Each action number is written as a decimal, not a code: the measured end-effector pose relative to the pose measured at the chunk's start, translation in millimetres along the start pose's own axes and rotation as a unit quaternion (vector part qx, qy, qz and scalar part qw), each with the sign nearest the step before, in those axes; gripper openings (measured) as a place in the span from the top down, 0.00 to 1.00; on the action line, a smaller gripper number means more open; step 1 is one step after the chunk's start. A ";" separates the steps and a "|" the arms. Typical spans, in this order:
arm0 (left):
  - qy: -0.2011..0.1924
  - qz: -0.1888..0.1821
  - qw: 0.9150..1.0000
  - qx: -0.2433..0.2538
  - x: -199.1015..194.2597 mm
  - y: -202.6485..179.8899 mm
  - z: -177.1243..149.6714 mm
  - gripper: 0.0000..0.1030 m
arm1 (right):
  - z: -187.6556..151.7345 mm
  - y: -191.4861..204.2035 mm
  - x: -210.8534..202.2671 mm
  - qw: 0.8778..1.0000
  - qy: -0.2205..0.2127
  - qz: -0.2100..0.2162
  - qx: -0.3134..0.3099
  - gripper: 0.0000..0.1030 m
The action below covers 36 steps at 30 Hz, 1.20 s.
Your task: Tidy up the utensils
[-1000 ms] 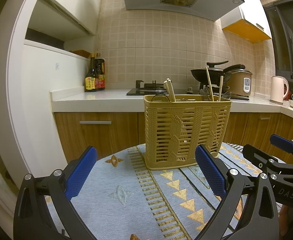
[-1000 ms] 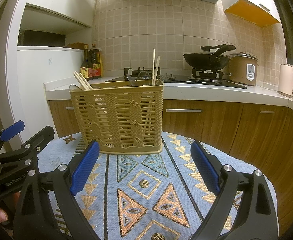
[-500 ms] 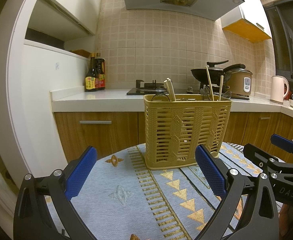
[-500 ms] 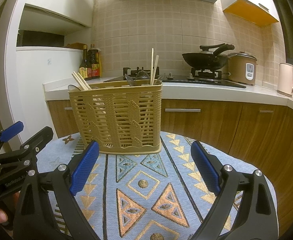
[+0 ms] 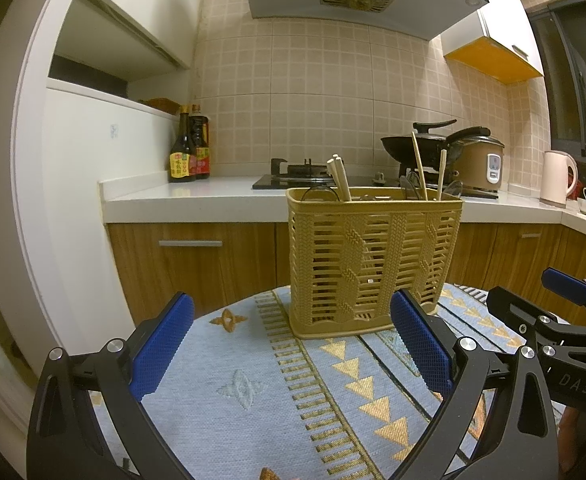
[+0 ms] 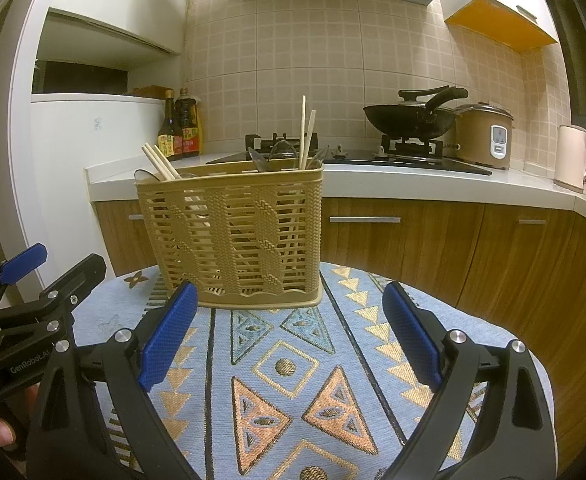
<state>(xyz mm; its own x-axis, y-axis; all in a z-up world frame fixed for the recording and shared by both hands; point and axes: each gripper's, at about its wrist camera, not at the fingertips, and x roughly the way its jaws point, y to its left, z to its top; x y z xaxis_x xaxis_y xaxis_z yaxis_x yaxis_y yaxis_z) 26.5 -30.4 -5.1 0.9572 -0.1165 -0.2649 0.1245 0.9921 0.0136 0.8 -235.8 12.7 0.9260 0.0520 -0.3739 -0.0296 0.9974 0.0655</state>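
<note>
A tan slatted utensil basket (image 5: 373, 260) stands upright at the far side of a round table covered with a patterned blue cloth (image 5: 253, 392); it also shows in the right wrist view (image 6: 233, 236). Chopsticks (image 6: 307, 132) and clear spoons (image 6: 283, 152) stick out of its top. My left gripper (image 5: 293, 344) is open and empty, just in front of the basket. My right gripper (image 6: 289, 332) is open and empty, also in front of the basket. Each gripper shows at the edge of the other's view.
Behind the table runs a white kitchen counter (image 5: 197, 196) with wooden cabinets below. On it are sauce bottles (image 5: 189, 152), a gas stove with a black wok (image 6: 409, 120), a rice cooker (image 6: 489, 136) and a kettle (image 6: 573, 156).
</note>
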 end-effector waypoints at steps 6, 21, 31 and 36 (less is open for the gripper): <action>0.001 0.000 1.000 0.001 -0.5 1.9 -1.9 0.07 | -0.2 -0.1 -0.1 1.000 0.001 -0.001 0.001 0.11; 0.002 0.000 1.000 0.001 1.1 1.3 -0.8 0.07 | -0.1 0.3 -0.2 1.000 0.002 -0.001 0.000 0.11; 0.002 0.000 1.000 0.001 1.8 1.9 -1.3 0.07 | -0.2 1.1 0.2 1.000 0.003 -0.001 0.000 0.11; 0.003 0.001 1.000 0.001 1.9 2.5 -2.1 0.07 | -0.2 1.0 0.0 1.000 0.003 -0.001 0.000 0.11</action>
<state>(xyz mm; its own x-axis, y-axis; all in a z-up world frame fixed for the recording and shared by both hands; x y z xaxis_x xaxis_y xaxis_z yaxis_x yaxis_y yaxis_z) 28.0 -28.0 -7.6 0.9557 -0.1138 -0.2713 0.1228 0.9923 0.0164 0.7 -234.8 12.5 0.9237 0.0502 -0.3798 -0.0276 0.9975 0.0646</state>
